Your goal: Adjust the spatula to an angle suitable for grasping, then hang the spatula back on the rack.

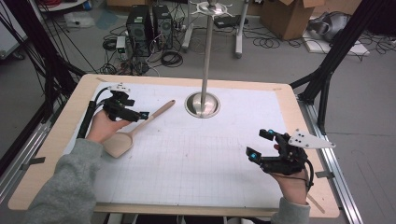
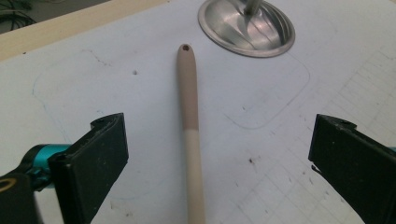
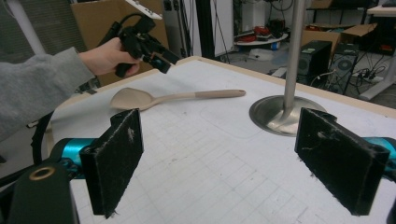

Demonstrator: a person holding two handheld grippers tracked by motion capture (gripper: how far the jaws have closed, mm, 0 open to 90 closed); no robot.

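Note:
A beige spoon point(image 1: 140, 125) lies flat on the white gridded mat point(image 1: 196, 158) at the left, with its bowl toward the person and its handle pointing at the metal stand. My left gripper point(image 1: 136, 108) hovers just above the handle, open. In the left gripper view the handle point(image 2: 192, 130) runs up between the two wide-apart jaws, and neither pad touches it. My right gripper point(image 1: 259, 143) stands open near the front right of the mat, with nothing between its jaws. In the right gripper view the spoon point(image 3: 154, 99) lies beyond the jaws, with the left gripper point(image 3: 161, 56) above it.
A metal stand with a round base point(image 1: 202, 103) and a tall pole point(image 1: 207, 51) rises at the back centre of the mat. The wooden table edge point(image 1: 56, 140) frames the mat. Computers, cables and boxes sit on the floor behind.

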